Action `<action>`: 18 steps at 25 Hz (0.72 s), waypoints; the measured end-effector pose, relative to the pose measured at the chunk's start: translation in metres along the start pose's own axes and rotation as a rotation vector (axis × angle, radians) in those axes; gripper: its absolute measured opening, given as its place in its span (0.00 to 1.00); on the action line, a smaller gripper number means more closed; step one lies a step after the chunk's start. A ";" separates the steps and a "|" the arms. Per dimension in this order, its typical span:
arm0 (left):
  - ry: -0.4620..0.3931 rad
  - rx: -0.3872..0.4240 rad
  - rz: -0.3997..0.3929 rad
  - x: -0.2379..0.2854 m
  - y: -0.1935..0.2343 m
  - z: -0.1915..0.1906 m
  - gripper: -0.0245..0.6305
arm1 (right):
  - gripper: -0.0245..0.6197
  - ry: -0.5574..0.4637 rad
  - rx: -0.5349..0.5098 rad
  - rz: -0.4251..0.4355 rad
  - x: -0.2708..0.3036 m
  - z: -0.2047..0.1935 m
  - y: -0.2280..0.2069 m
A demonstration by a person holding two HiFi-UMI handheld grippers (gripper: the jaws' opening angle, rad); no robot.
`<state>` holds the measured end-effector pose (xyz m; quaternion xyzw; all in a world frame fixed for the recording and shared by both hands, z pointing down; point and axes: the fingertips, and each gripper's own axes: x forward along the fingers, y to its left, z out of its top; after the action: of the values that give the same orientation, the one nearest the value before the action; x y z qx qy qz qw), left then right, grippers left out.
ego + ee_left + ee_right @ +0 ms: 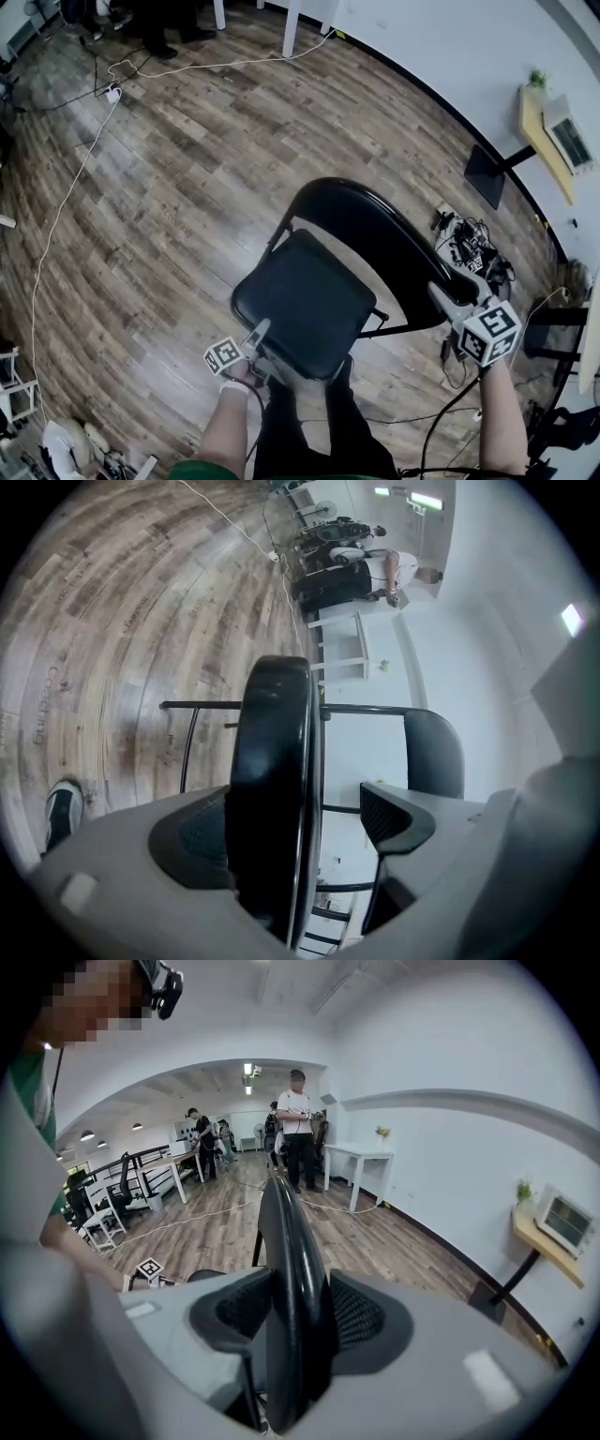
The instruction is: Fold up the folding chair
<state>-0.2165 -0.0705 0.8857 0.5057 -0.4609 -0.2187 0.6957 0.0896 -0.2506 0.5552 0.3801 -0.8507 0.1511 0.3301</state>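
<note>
On the floor [169, 187] the chair [328, 272] stands unfolded. The backrest [375, 234] is clamped in the right claw [441, 296]. The seat [300, 300] edge lies between the left claw's [259, 336] parted pads, ungripped. Risk: the seat slips off and drops, or the chair tips.

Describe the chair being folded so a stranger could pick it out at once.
On the wood floor, just ahead of the person's legs, stands a black chair. It alone has a padded seat and curved back, with the left gripper at the seat's front edge and the right gripper clamped on the back.
</note>
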 end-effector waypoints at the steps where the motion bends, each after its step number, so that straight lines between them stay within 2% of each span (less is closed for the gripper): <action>1: -0.012 -0.002 -0.008 0.002 -0.014 -0.001 0.68 | 0.34 -0.005 -0.010 -0.009 -0.005 0.005 0.000; 4: -0.032 -0.002 -0.025 0.009 -0.054 -0.007 0.68 | 0.34 -0.019 -0.036 -0.032 -0.021 0.014 0.001; 12: -0.063 0.023 -0.026 0.025 -0.131 -0.019 0.68 | 0.32 -0.084 -0.071 -0.016 -0.056 0.031 0.019; 18: -0.100 0.091 -0.006 0.061 -0.189 -0.030 0.69 | 0.32 -0.116 -0.121 -0.065 -0.069 0.044 0.001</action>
<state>-0.1309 -0.1771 0.7385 0.5266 -0.5027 -0.2248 0.6476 0.1031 -0.2340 0.4764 0.3950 -0.8632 0.0665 0.3075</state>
